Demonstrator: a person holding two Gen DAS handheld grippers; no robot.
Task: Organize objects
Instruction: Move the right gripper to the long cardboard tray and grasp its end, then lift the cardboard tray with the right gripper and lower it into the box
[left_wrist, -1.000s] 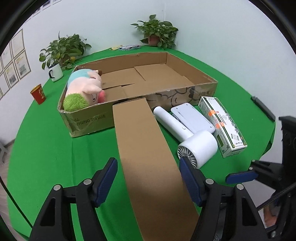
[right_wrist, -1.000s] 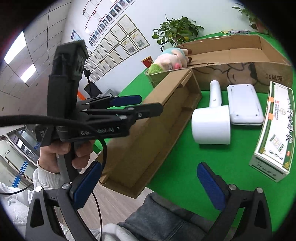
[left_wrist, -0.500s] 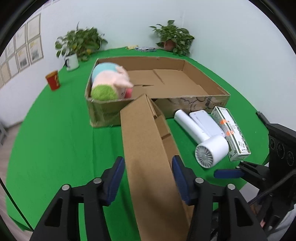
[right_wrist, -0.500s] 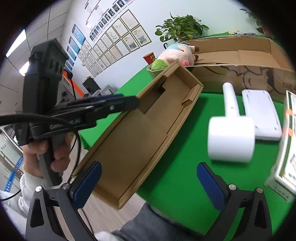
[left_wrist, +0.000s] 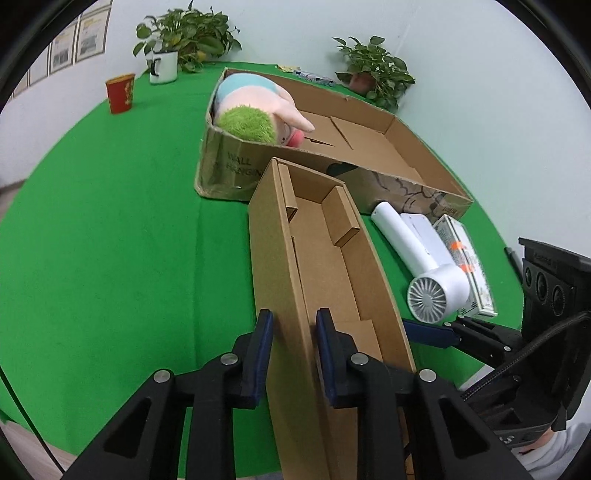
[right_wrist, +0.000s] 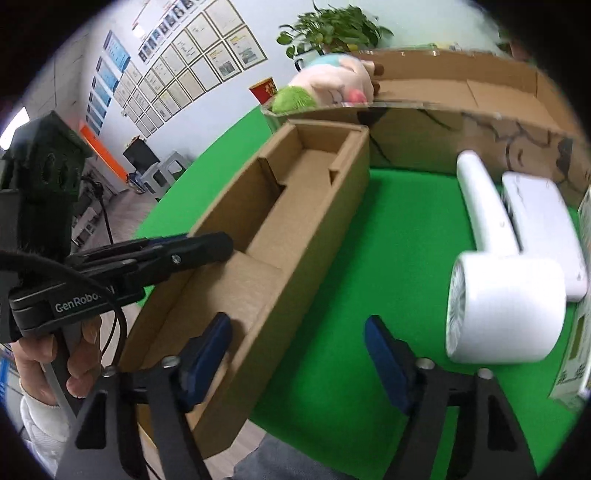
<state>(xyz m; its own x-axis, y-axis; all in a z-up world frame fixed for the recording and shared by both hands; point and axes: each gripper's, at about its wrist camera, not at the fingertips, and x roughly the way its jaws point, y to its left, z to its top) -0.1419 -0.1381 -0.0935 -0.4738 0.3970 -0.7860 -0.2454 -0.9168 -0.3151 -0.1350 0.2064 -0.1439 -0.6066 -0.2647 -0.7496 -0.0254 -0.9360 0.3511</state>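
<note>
A long narrow cardboard box (left_wrist: 332, 266) lies open side up on the green table (left_wrist: 110, 240), its near end past the table edge. My left gripper (left_wrist: 293, 350) straddles the box's left wall; its jaws are closing and the pads touch both faces. In the right wrist view this left gripper (right_wrist: 218, 242) sits on the same wall. My right gripper (right_wrist: 295, 358) has one finger inside the box (right_wrist: 280, 206) and one over the table, with the box's right wall between them. Its jaws are closing but stand apart from the wall.
A large shallow carton (left_wrist: 369, 177) behind holds a plush pig (left_wrist: 255, 110). A white hair dryer (left_wrist: 436, 288), a flat white device (left_wrist: 421, 229) and a green-white packet (left_wrist: 469, 266) lie right of the long box. A red cup (left_wrist: 120, 92) and potted plants (left_wrist: 184, 33) stand at the back.
The long box has rolled from bottom up to open side up. My left jaws narrowed from spanning its width to its left wall. My right jaws narrowed and came onto its right wall.
</note>
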